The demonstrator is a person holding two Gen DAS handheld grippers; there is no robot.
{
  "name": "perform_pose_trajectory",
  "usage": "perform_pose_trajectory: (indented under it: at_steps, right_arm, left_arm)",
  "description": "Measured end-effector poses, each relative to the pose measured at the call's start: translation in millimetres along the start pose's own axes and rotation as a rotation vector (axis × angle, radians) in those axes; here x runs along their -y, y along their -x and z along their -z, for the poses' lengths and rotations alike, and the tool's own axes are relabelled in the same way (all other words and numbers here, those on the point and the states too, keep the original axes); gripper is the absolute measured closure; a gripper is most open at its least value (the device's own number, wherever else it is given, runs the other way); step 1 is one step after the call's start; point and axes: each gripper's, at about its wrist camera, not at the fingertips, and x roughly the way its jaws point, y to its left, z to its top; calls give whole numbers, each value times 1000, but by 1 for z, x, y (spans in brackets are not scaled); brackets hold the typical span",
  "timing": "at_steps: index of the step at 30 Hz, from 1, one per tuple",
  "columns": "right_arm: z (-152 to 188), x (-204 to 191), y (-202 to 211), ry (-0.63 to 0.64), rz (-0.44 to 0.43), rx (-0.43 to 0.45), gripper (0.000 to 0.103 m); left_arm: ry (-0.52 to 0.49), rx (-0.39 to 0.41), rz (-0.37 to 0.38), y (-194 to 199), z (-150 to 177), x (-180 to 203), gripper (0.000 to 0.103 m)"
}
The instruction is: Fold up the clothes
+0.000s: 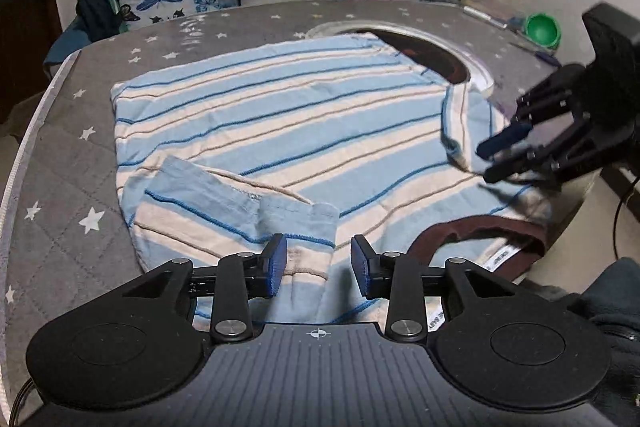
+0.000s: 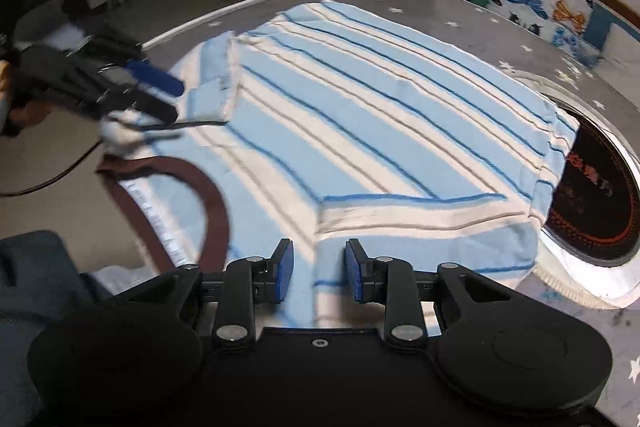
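The striped shirt (image 1: pixel 280 123) lies spread flat on the star-patterned mattress (image 1: pixel 60 155) of the bed, its brown collar (image 1: pixel 480 227) at the edge nearest the operator. All positions below are given relative to the collar.

**Progress.** The folding appears to be at an early-to-middle stage. The sleeve left of the collar (image 1: pixel 224 203) is turned inward and rests on the shirt body. The sleeve right of the collar (image 1: pixel 464 123) likewise lies folded over the body. The shirt body beyond the collar lies at full length; no lengthwise or crosswise fold of the body is visible. Judged remaining: fold the body, then square the result.

**Left gripper** (image 1: pixel 318 267). It hovers just left of the collar, over the cuff of the folded sleeve. The jaws stand apart, and no fabric is pinched between them.

**Right gripper** (image 2: pixel 314 271). It sits right of the collar, over the folded sleeve. The jaws stand apart and hold nothing.

The hem end, farthest from the collar, partly overlaps a round dark disc (image 2: pixel 596 187) lying on the mattress.
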Motion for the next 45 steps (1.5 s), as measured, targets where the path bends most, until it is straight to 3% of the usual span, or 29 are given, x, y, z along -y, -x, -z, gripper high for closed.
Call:
perform_pose_trajectory:
  at_steps: [6, 9, 13, 17, 23, 29, 36, 40, 45]
  right_arm:
    - [-2, 3, -9, -19, 15, 11, 73]
    - [-3, 2, -12, -22, 31, 18, 78]
    - [-1, 2, -11, -35, 57, 39, 91]
    - [1, 5, -3, -56, 90, 70, 97]
    - [10, 17, 25, -114, 167, 137, 97]
    - [40, 40, 68, -265, 282, 185, 97]
    - [66, 49, 88, -353, 370, 179, 97]
    - [82, 58, 96, -434, 426, 170, 97]
    - [109, 71, 95, -554, 478, 122, 96]
  left_arm:
    - [-29, -20, -45, -10, 2, 4, 65]
    - [-32, -16, -60, -13, 2, 5, 65]
    - [-7, 6, -78, -12, 2, 2, 86]
    - [61, 59, -105, 1, 2, -9, 94]
    - [228, 192, -203, 49, 11, -39, 95]
    - [406, 303, -330, 102, 42, -66, 95]
    - [587, 292, -473, 134, 90, -89, 95]
    - [661, 266, -496, 140, 113, -100, 95]
    - [640, 260, -488, 143, 115, -100, 95]
